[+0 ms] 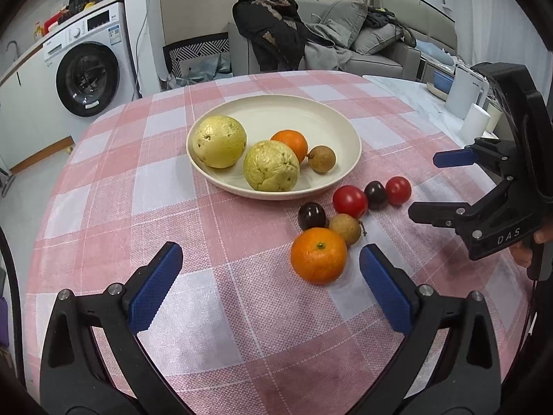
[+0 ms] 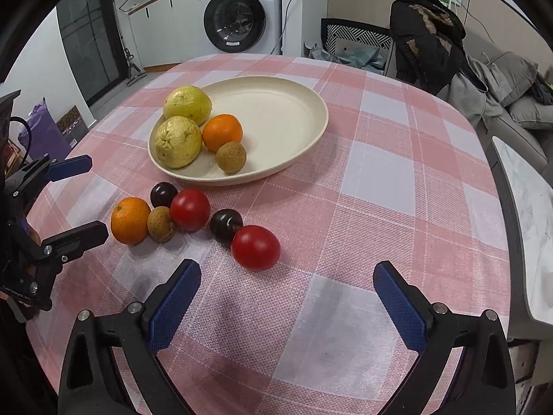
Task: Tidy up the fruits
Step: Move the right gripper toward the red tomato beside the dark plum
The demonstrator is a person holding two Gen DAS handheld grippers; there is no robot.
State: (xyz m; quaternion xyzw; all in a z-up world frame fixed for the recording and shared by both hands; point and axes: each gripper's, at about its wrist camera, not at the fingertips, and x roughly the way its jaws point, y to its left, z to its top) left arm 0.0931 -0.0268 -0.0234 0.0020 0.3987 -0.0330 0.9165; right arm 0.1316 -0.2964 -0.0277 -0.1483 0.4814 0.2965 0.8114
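A cream plate holds two yellow guavas, an orange and a brown longan. On the cloth in front lie an orange, a longan, two dark plums and two red tomatoes. My left gripper is open and empty, just short of the loose orange. My right gripper is open and empty, near the closest tomato.
The table has a pink and white checked cloth. A white marble counter with white containers adjoins it on one side. A washing machine, a chair with a black jacket and a grey sofa stand beyond.
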